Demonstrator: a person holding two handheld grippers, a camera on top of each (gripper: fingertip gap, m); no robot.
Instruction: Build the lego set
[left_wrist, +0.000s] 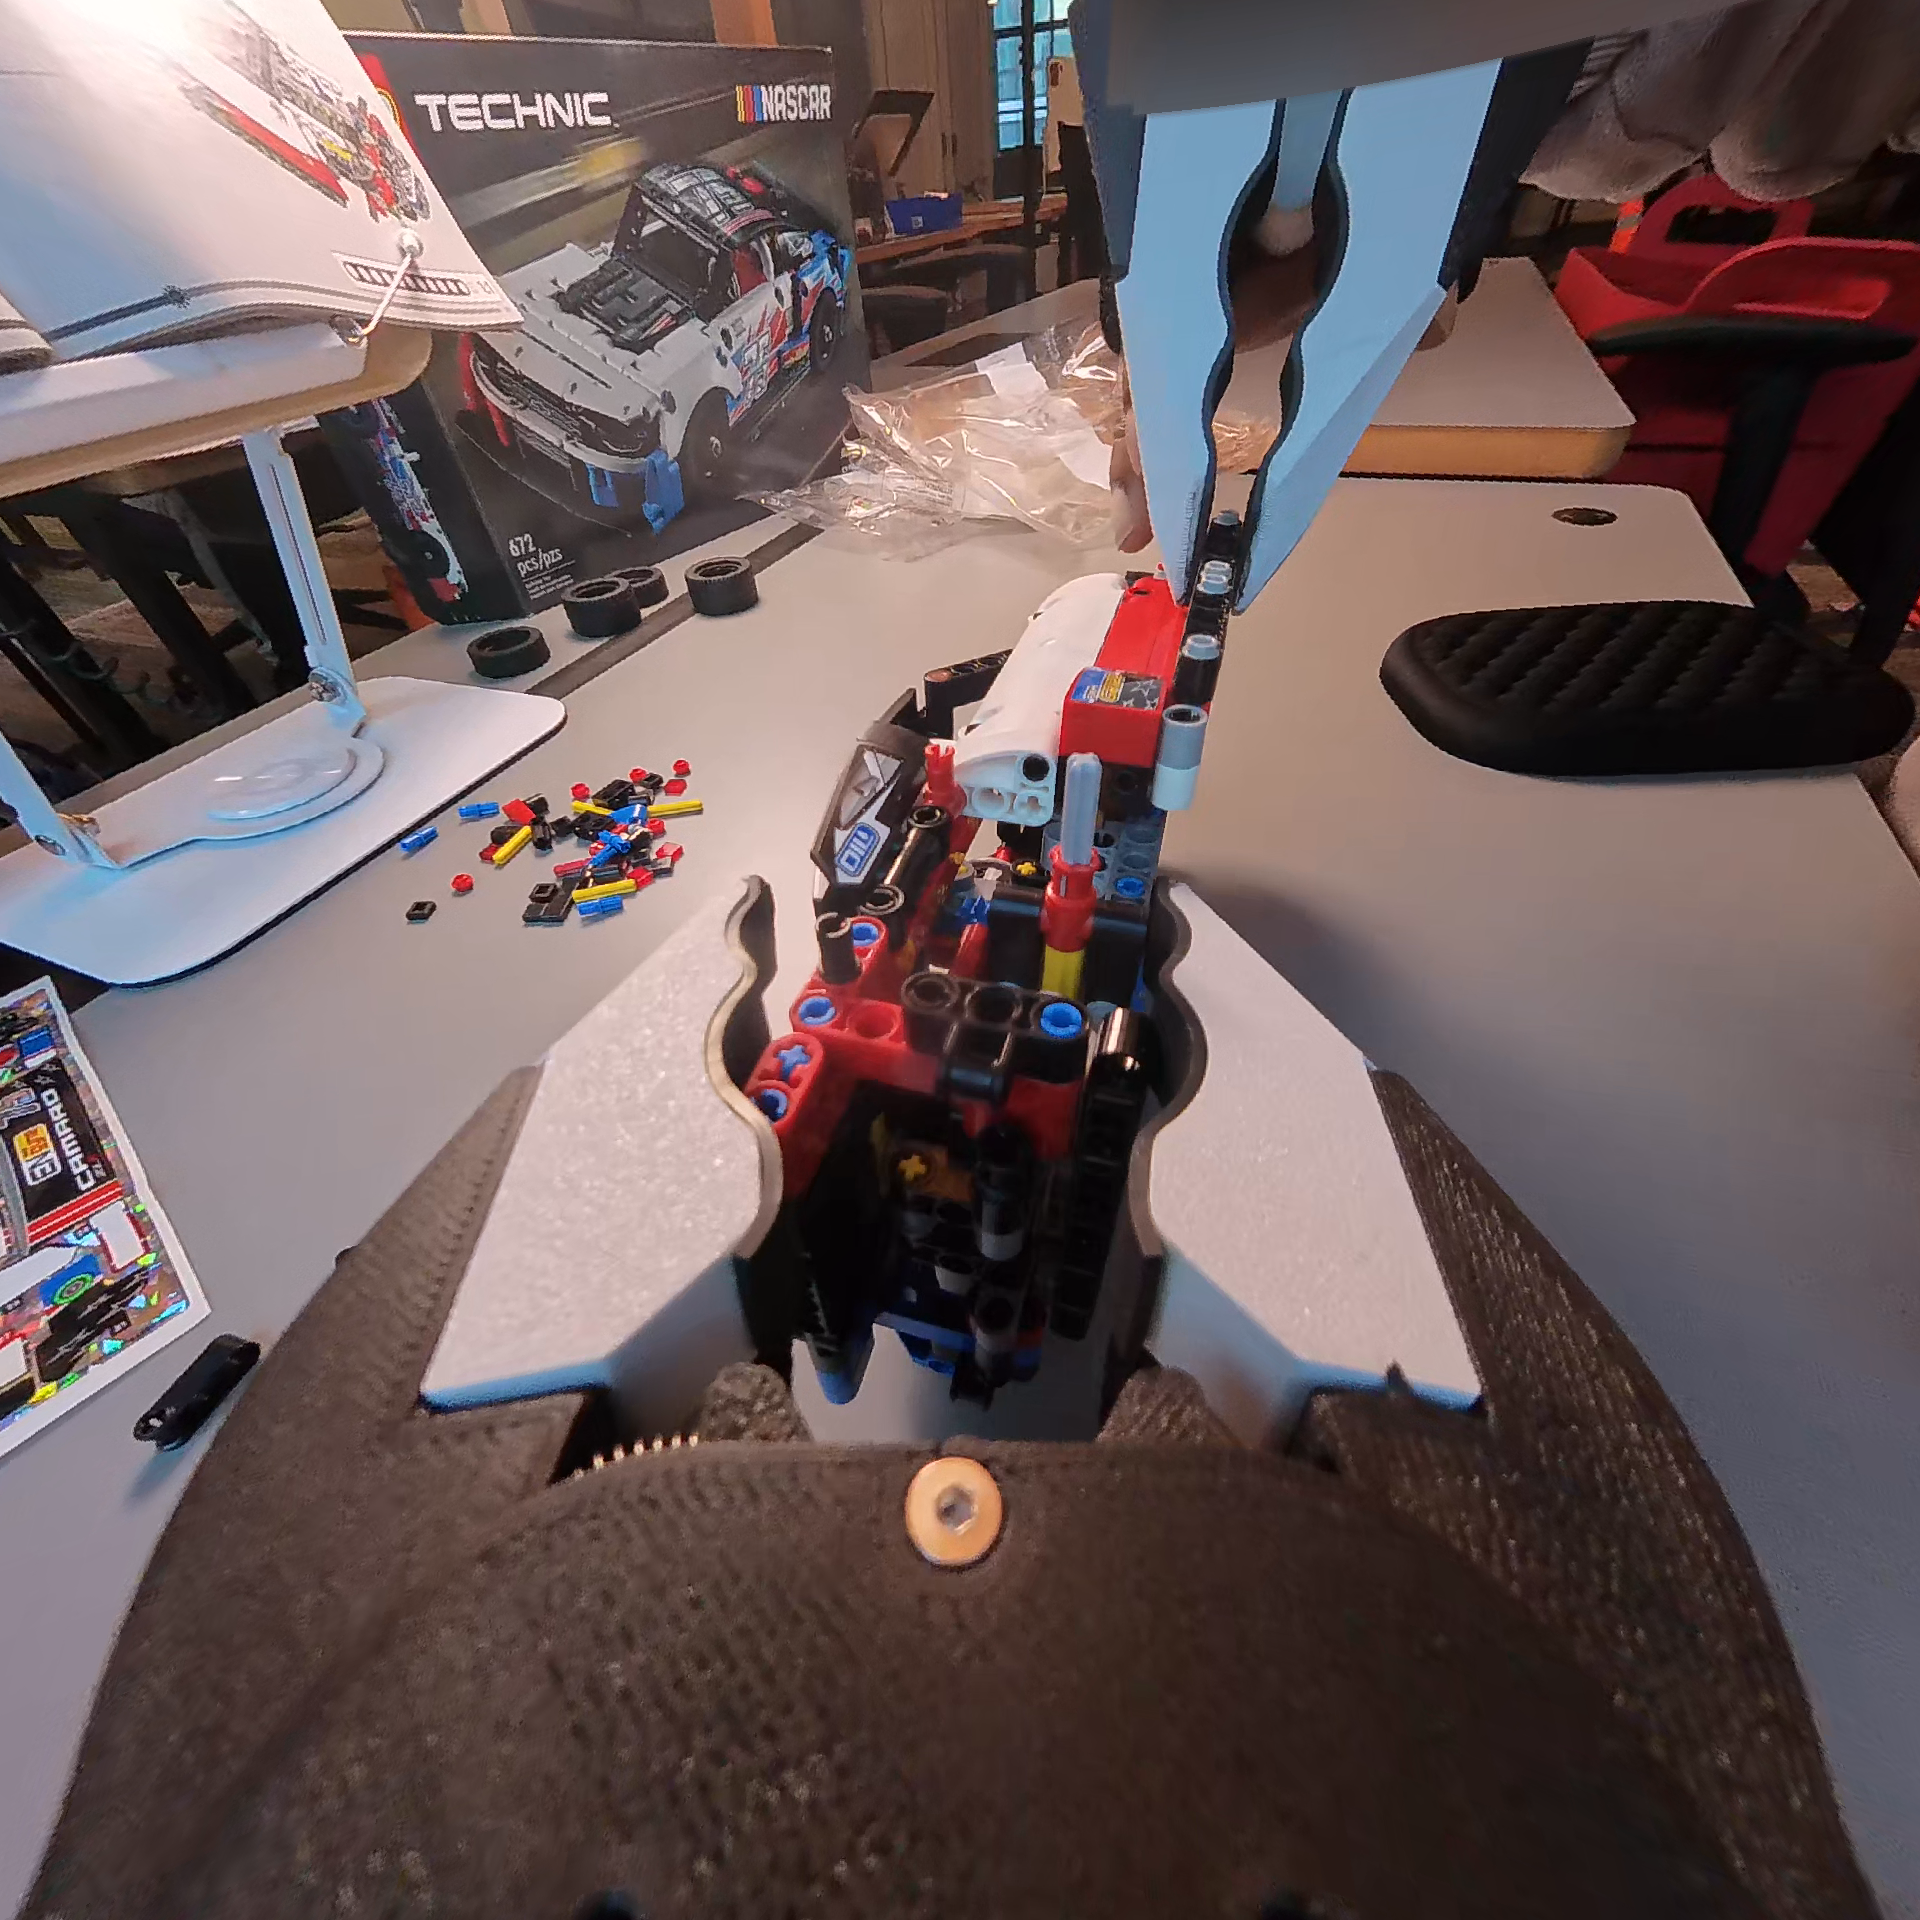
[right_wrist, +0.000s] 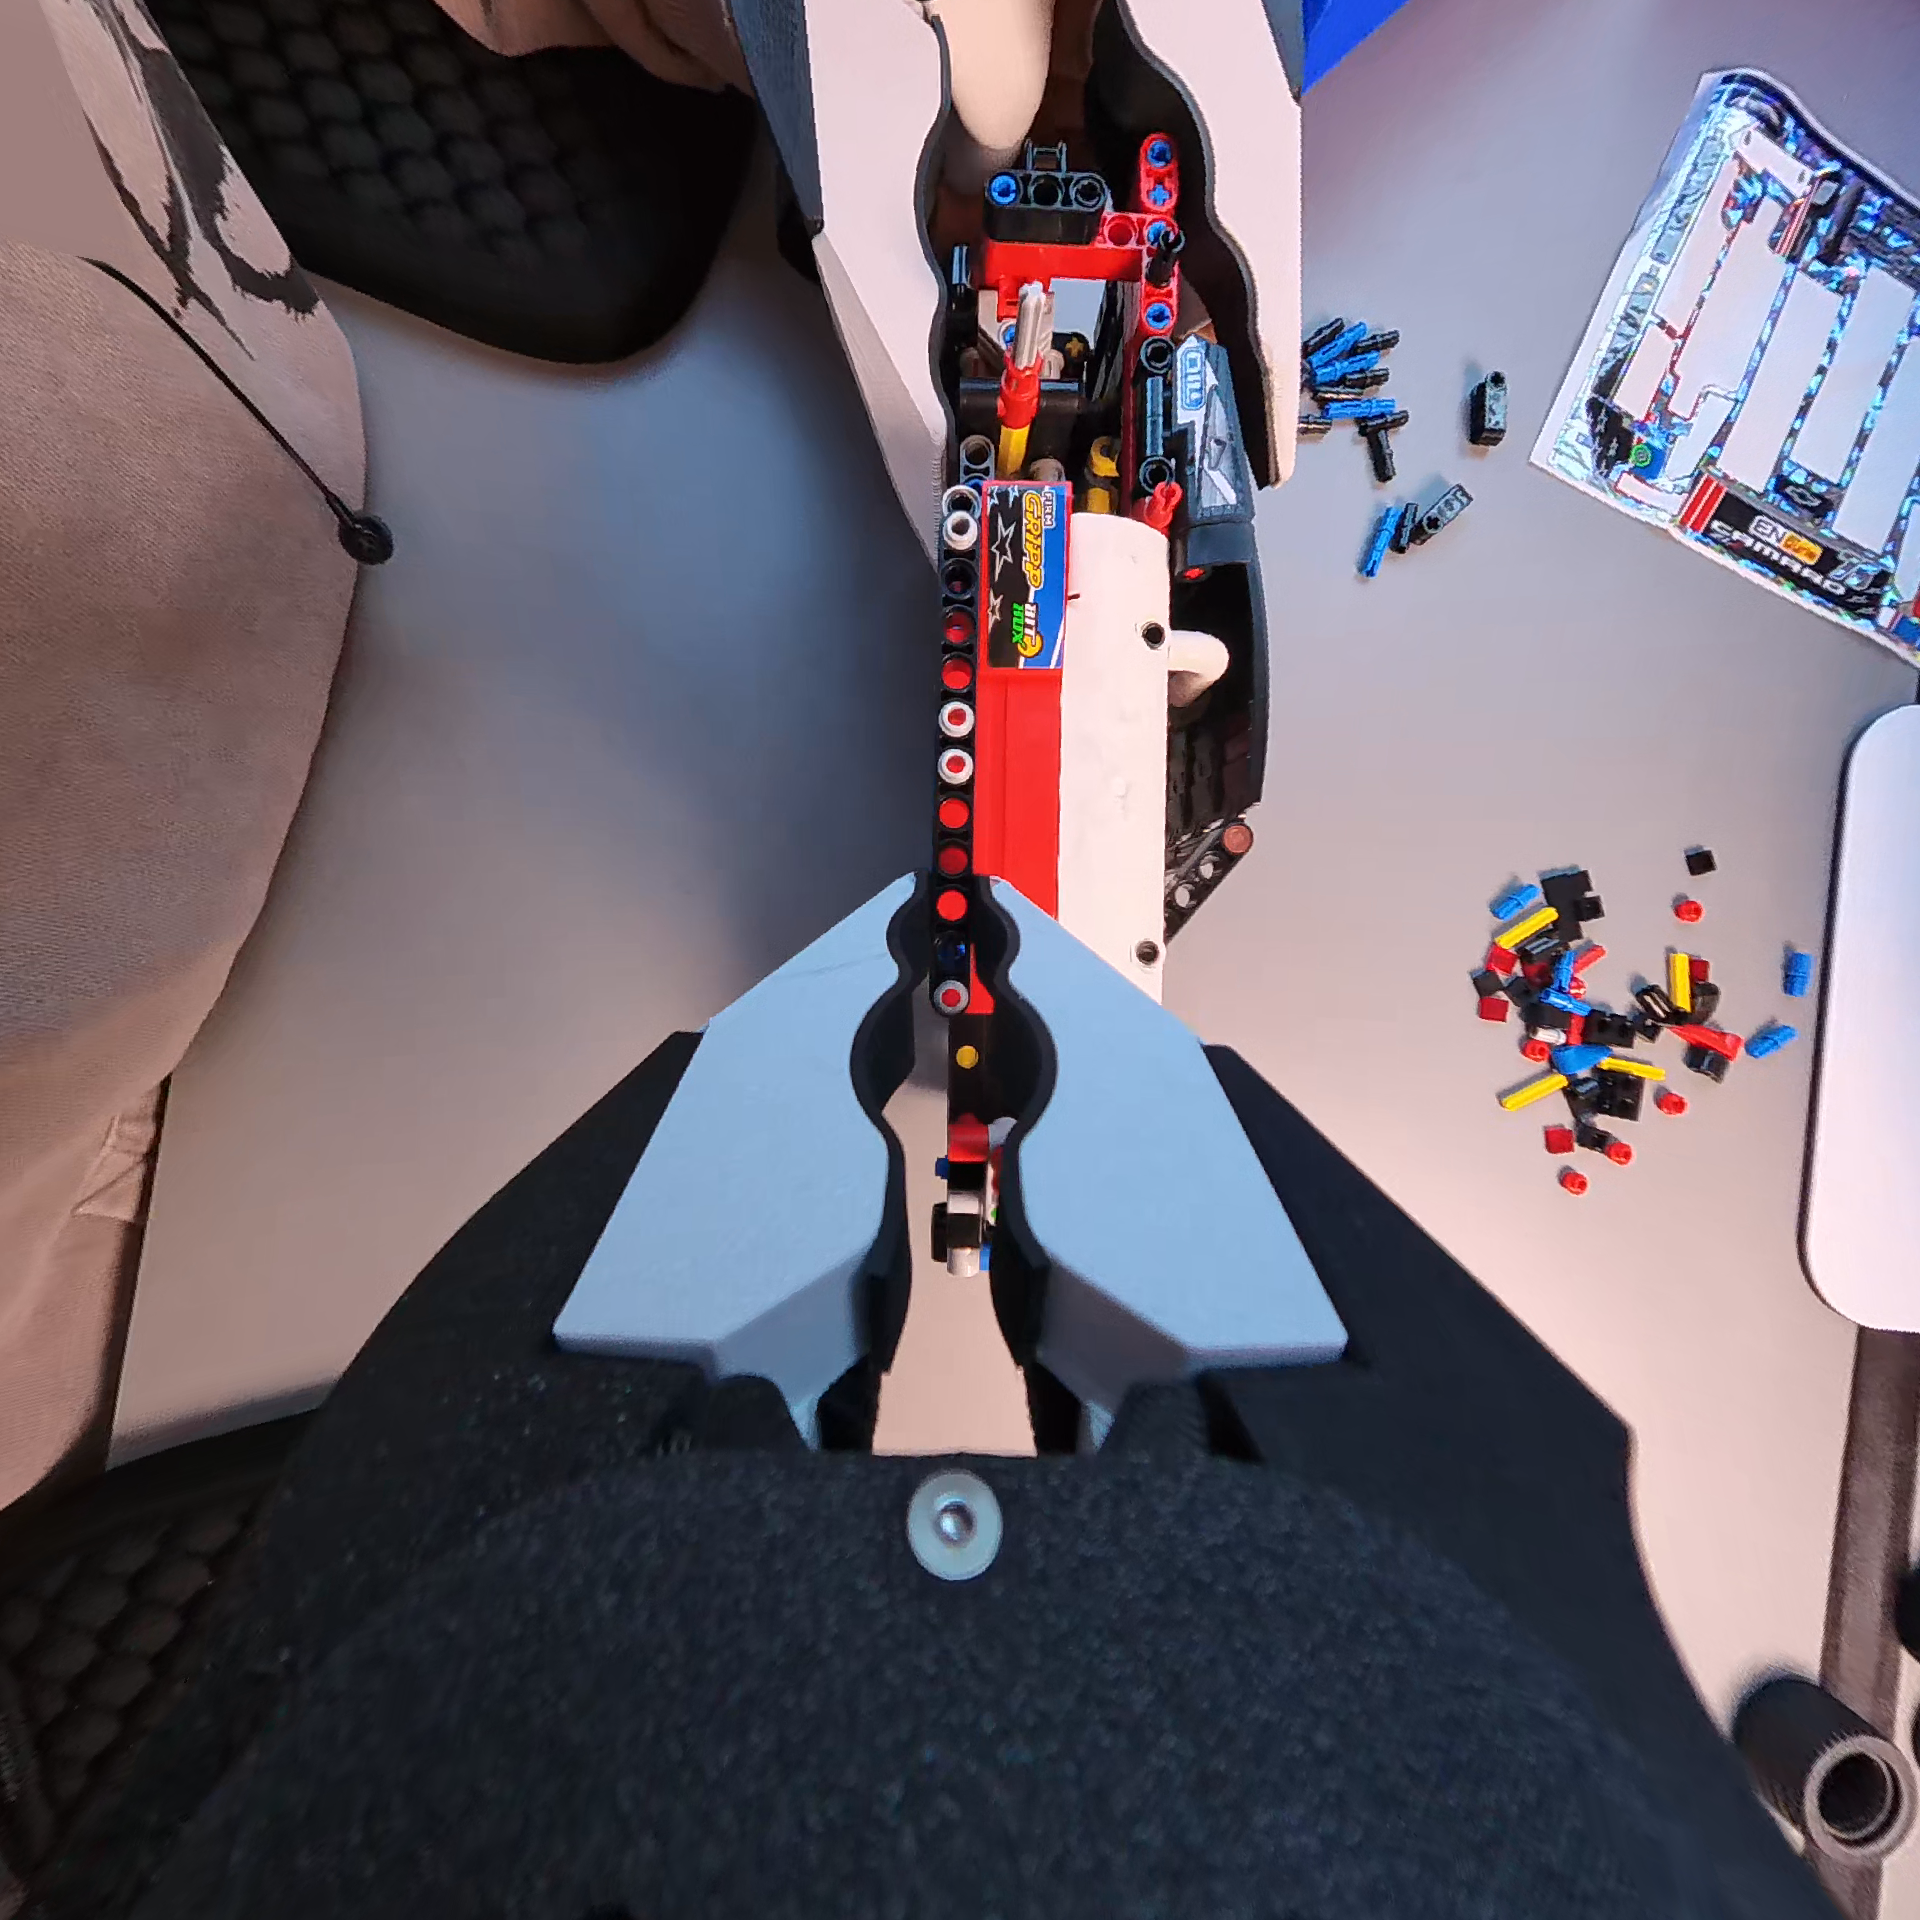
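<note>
The part-built Lego car (left_wrist: 1122, 665) has a red and white side panel and a black and red frame. It stands tilted over the grey table (left_wrist: 1455, 935). My left gripper (left_wrist: 961, 904) is shut on the car's frame end. My right gripper (left_wrist: 1214, 592) comes down from above and is shut on the long black holed beam (left_wrist: 1205, 634) along the car's edge. In the right wrist view my right gripper (right_wrist: 954, 888) pinches that beam (right_wrist: 954, 623) beside the white panel (right_wrist: 1117, 727). The left gripper (right_wrist: 1107, 488) clamps the far end.
A pile of small loose parts (left_wrist: 592, 842) lies left of the car, also in the right wrist view (right_wrist: 1600, 1018). Blue pins (right_wrist: 1351, 384), sticker sheet (right_wrist: 1766, 364), set box (left_wrist: 644, 312), tyres (left_wrist: 613, 603), booklet stand (left_wrist: 260, 748), plastic bags (left_wrist: 966, 447), black pad (left_wrist: 1642, 686). One gripper's finger ends stand about 9 centimeters off the other's.
</note>
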